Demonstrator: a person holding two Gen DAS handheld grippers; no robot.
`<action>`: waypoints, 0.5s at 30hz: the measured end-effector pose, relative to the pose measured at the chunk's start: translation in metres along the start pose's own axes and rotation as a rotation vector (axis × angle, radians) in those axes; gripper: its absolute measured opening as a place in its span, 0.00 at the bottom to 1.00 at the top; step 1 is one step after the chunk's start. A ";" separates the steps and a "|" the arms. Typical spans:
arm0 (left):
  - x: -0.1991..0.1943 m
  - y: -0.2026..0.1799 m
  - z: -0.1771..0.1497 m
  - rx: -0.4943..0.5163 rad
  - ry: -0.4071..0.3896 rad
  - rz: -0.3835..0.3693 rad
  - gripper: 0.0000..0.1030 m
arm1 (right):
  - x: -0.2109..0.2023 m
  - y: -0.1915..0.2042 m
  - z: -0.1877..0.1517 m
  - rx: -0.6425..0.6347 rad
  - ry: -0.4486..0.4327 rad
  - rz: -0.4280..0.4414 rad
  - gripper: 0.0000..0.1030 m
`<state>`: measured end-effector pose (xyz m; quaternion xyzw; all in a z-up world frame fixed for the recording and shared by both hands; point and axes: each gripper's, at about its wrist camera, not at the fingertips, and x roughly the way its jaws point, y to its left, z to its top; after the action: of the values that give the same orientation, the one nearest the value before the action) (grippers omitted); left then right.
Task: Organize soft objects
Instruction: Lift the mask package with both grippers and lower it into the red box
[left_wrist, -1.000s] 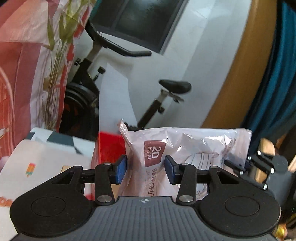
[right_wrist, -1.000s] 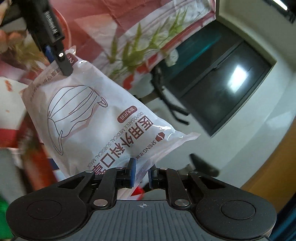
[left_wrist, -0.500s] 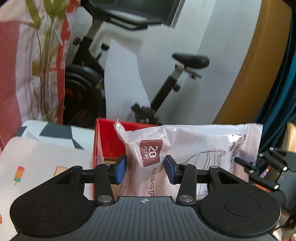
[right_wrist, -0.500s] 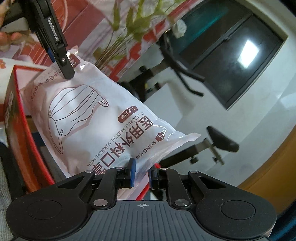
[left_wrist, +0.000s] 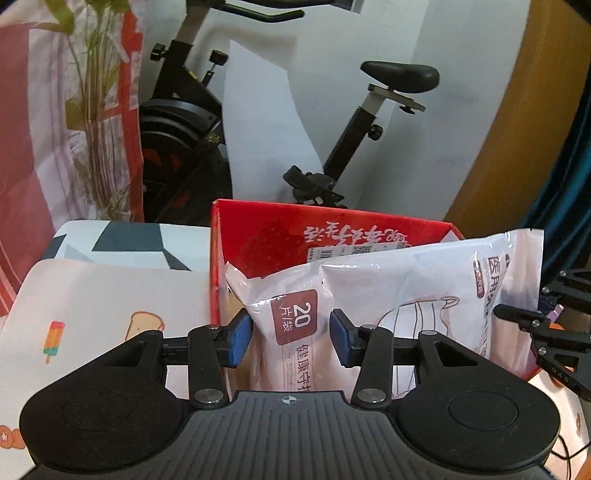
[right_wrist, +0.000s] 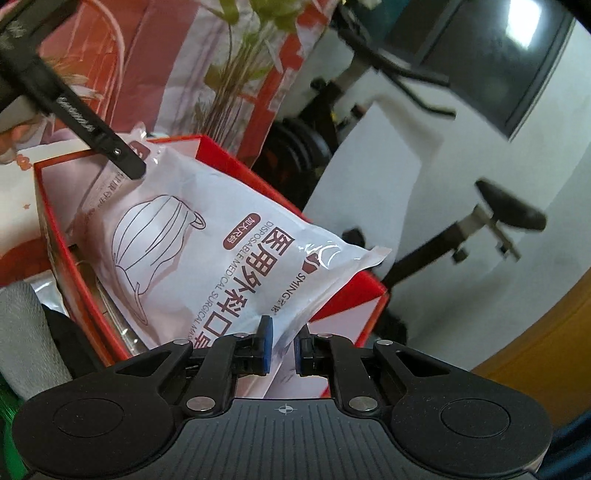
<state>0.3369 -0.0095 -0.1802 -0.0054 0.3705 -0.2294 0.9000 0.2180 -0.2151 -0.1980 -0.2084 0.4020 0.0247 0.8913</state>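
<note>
The red box (right_wrist: 354, 291) sat open-topped, and the mask pack (right_wrist: 207, 243) hung slanted over it, partly inside, one corner poking past the far wall. The left gripper (left_wrist: 291, 338) pinched the pack's bulging end; the right gripper (right_wrist: 282, 349) was clenched tight on its flat sealed edge. The likely trouble was that corner catching the rim, or the slick film slipping if one grip let go first.
</note>
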 end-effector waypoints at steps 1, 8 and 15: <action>-0.001 0.001 0.000 -0.004 0.000 0.002 0.48 | 0.005 -0.004 0.000 0.009 0.018 0.009 0.10; -0.013 -0.008 0.004 0.051 -0.061 0.040 0.60 | 0.032 -0.007 0.008 0.083 0.144 0.085 0.09; -0.019 -0.011 0.008 0.043 -0.092 0.023 0.60 | 0.064 -0.008 0.010 0.153 0.239 0.116 0.09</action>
<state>0.3260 -0.0132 -0.1600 0.0076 0.3237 -0.2265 0.9186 0.2700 -0.2261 -0.2356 -0.1178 0.5171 0.0206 0.8475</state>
